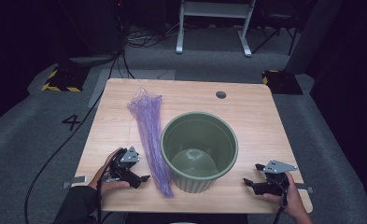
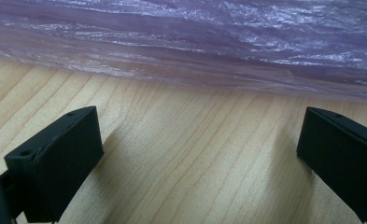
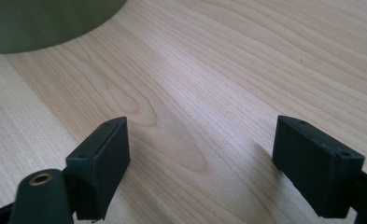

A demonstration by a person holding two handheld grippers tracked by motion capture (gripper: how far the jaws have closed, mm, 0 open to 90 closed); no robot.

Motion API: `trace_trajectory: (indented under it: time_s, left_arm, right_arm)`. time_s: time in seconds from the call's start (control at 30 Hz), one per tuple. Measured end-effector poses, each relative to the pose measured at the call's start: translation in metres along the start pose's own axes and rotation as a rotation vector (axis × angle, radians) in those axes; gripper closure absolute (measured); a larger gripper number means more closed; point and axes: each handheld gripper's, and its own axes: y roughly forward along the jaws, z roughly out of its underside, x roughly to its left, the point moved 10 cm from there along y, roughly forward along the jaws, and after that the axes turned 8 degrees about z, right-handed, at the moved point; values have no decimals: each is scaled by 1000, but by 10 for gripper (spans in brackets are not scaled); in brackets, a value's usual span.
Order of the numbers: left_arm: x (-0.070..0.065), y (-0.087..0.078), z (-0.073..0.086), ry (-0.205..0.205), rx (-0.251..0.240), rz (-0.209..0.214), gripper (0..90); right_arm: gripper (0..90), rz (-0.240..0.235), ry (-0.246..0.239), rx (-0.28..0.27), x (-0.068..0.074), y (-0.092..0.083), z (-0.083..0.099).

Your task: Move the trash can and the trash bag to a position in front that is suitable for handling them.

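Observation:
A green plastic pot [image 1: 199, 149] stands upright and empty in the middle of the wooden table [image 1: 256, 116]. A long bunched purple plastic bag [image 1: 149, 135] lies to its left, running from far to near. My left gripper [image 1: 141, 179] rests on the table just left of the bag's near end, open, with the bag [image 2: 186, 42] stretched across right ahead of its jaws. At the near right edge my right gripper [image 1: 247, 183] sits open on bare wood, pointing at the pot's base [image 3: 41, 23].
A round cable hole [image 1: 221, 94] is in the table's far right part. Grey carpet surrounds the table, with a white frame [image 1: 214, 23] and cables behind. Black-and-yellow feet [image 1: 59, 81] stand at the far corners.

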Motion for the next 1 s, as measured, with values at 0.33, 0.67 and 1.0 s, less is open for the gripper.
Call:
trace_trajectory:
  time_s: [0.33, 0.67, 1.0]
  left_arm:
    - [0, -1, 1, -6, -3, -13, 3]
    - [-8, -8, -4, -7, -35, -40, 126]
    - [-23, -17, -32, 27, -133, -38, 164]
  right_arm:
    - [164, 6, -1, 4, 0, 0, 0]
    - [167, -7, -5, -32, 9, -1, -10]
    - [196, -48, -75, -70, 43, 0, -31]
